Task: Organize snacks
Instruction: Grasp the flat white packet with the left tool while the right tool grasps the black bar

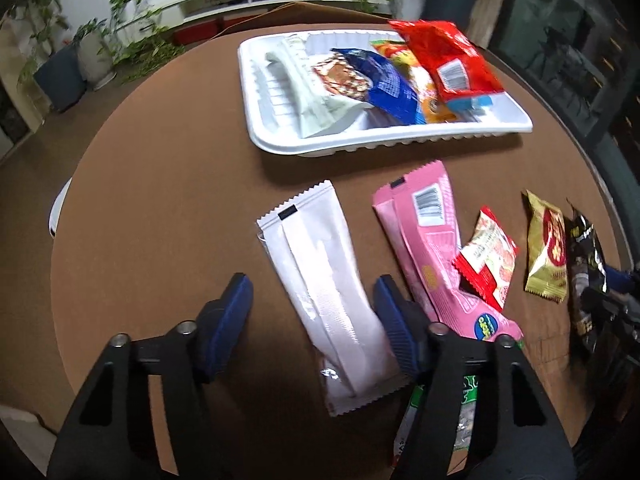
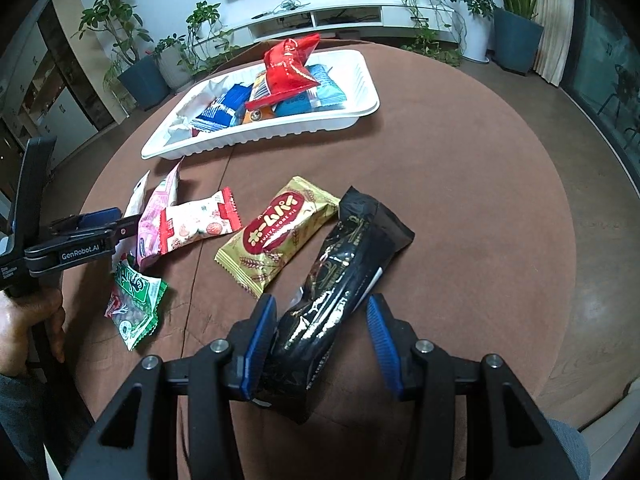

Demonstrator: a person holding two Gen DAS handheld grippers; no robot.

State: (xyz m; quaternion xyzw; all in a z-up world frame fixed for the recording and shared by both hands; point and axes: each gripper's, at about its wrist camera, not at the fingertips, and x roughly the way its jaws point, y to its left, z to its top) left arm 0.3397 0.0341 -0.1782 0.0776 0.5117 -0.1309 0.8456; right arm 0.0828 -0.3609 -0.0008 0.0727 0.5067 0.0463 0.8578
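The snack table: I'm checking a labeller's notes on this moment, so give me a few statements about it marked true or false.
1. The white tray already holds several snack packets. True.
2. The black packet lies between the open fingers of the right hand-held gripper. True.
3. The left hand-held gripper is clamped shut on the pink packet. False: its fingers are open around the lower end of the white packet, and the pink packet lies beside it.
4. The gold packet is inside the tray. False: it lies on the brown table, next to the black packet.
5. A red packet sits on top of the pile in the tray. True.
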